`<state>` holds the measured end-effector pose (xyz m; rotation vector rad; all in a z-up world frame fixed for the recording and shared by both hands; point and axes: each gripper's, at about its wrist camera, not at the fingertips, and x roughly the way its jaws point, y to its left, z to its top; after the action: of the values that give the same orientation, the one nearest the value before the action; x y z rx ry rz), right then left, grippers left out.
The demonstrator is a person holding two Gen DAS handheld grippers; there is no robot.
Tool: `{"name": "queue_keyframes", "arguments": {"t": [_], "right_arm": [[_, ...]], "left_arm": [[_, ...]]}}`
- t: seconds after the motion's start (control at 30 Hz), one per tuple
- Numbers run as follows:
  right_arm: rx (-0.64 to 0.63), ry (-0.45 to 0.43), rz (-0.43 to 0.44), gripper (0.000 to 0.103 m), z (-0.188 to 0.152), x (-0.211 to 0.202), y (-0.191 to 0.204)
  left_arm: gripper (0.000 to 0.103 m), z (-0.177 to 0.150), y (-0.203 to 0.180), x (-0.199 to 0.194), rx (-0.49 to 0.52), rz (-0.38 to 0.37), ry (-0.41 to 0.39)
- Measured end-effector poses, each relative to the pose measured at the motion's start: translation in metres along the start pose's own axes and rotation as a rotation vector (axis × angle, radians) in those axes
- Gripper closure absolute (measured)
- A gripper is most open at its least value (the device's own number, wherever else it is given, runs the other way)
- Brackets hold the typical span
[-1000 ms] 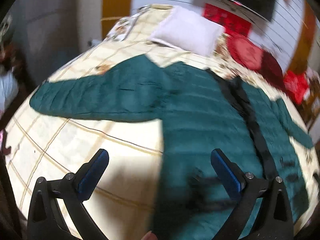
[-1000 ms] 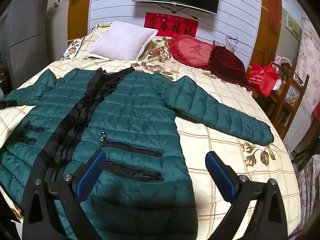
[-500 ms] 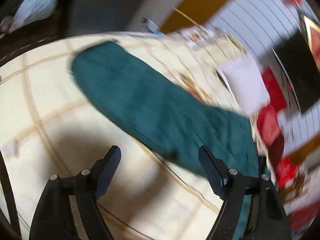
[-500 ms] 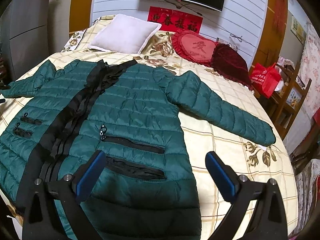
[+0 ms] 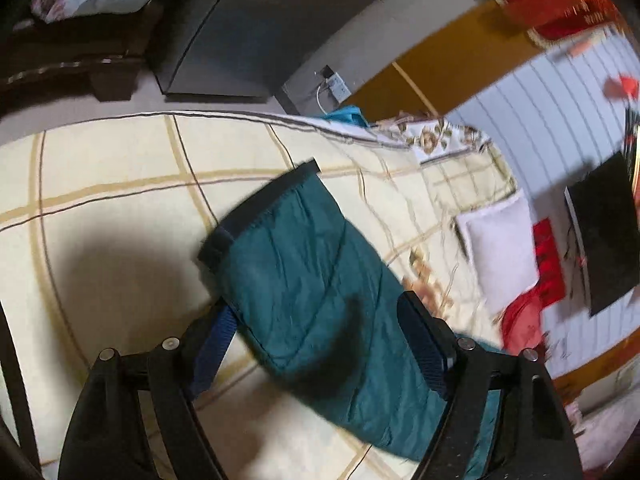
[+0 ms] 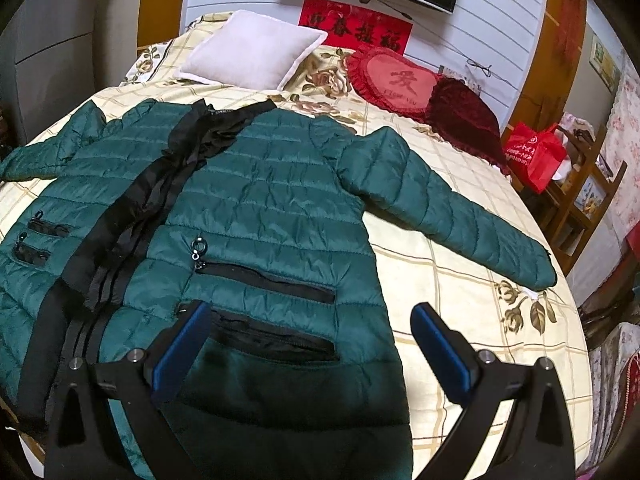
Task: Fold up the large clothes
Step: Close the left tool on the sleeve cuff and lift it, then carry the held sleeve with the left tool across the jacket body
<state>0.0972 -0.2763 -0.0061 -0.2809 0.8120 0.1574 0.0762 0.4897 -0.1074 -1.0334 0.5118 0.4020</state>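
A dark green quilted jacket (image 6: 256, 208) with black zip trim lies face up and spread flat on the bed, both sleeves out to the sides. My right gripper (image 6: 312, 344) is open and empty above the jacket's lower hem, near the zip pockets. In the left wrist view the jacket's sleeve (image 5: 320, 292) with its black cuff lies across the bedspread. My left gripper (image 5: 320, 352) is open, its fingers on either side of the sleeve a little back from the cuff. I cannot tell whether they touch it.
The bed (image 6: 460, 280) has a cream checked spread. A white pillow (image 6: 256, 48), a red heart cushion (image 6: 396, 80) and a dark red cushion (image 6: 464, 116) lie at its head. A red bag (image 6: 536, 152) and a wooden shelf stand at the right. A grey cabinet (image 5: 256, 32) stands beyond the bed's left edge.
My left gripper has swung left from the jacket body and closed in on the sleeve near its cuff. My right gripper has come slightly nearer to the hem.
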Motion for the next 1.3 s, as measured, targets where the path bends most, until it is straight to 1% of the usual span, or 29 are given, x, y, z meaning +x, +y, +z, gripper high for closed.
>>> {"name": "queue_keyframes", "arguments": {"t": [0.07, 0.1, 0.13, 0.17, 0.2, 0.3, 0.37, 0.5, 0.6, 0.67, 0.73, 0.77, 0.83, 0.93, 1.03, 1.1, 1.13, 1.2, 1.3], "right_arm": [[-0.002, 0.003, -0.003, 0.002, 0.001, 0.001, 0.000], [-0.003, 0.004, -0.005, 0.002, 0.000, 0.002, 0.001], [-0.004, 0.004, -0.007, 0.002, 0.001, 0.002, 0.001], [-0.004, 0.003, -0.009, 0.002, 0.000, 0.002, 0.001], [-0.004, 0.003, -0.010, 0.002, 0.001, 0.002, 0.000], [0.005, -0.002, -0.010, 0.002, 0.002, 0.001, -0.001], [0.012, -0.005, -0.006, 0.002, 0.002, 0.000, -0.003], [0.029, -0.019, 0.007, 0.002, 0.003, -0.005, -0.006], [0.028, -0.032, 0.006, 0.002, 0.003, -0.008, -0.008], [0.032, -0.037, -0.005, 0.002, 0.003, -0.010, -0.009], [0.051, -0.038, 0.006, 0.002, 0.003, -0.012, -0.012], [0.066, -0.037, 0.011, 0.002, 0.003, -0.012, -0.015], [0.097, -0.019, 0.018, 0.002, 0.002, -0.010, -0.019], [0.152, 0.025, 0.054, 0.002, -0.002, -0.003, -0.028], [0.176, 0.012, 0.064, 0.002, -0.005, -0.005, -0.033], [0.190, -0.004, 0.077, 0.002, -0.007, -0.008, -0.035], [0.206, 0.002, 0.109, 0.002, -0.010, -0.007, -0.036], [0.233, 0.055, 0.158, 0.002, -0.014, 0.000, -0.037], [0.206, 0.073, 0.151, 0.002, -0.017, 0.001, -0.033]], "left_arm": [[0.047, 0.006, 0.004, 0.003, -0.025, -0.002, -0.015], [0.058, 0.007, 0.004, 0.004, -0.025, 0.013, -0.018], [0.083, 0.008, 0.004, 0.005, -0.020, 0.042, -0.018], [0.097, 0.009, 0.005, 0.008, -0.012, 0.082, -0.010], [0.103, 0.009, 0.005, 0.011, 0.003, 0.114, 0.000], [0.103, 0.008, 0.001, 0.010, 0.018, 0.129, -0.016], [0.103, 0.004, -0.006, 0.006, 0.039, 0.142, -0.043], [0.103, -0.006, -0.029, -0.011, 0.069, 0.149, -0.094], [0.103, -0.013, -0.053, -0.024, 0.089, 0.111, -0.128], [0.103, -0.019, -0.074, -0.032, 0.134, 0.083, -0.135], [0.103, -0.027, -0.102, -0.037, 0.204, 0.051, -0.126], [0.103, -0.030, -0.111, -0.039, 0.222, 0.036, -0.120], [0.103, -0.043, -0.140, -0.042, 0.275, -0.019, -0.098], [0.103, -0.064, -0.175, -0.045, 0.306, -0.087, -0.079], [0.103, -0.085, -0.205, -0.044, 0.331, -0.145, -0.051], [0.103, -0.102, -0.226, -0.040, 0.361, -0.173, -0.026], [0.103, -0.111, -0.235, -0.039, 0.380, -0.184, -0.016], [0.103, -0.130, -0.254, -0.035, 0.420, -0.205, 0.008], [0.103, -0.158, -0.274, -0.030, 0.457, -0.222, 0.037]]}}
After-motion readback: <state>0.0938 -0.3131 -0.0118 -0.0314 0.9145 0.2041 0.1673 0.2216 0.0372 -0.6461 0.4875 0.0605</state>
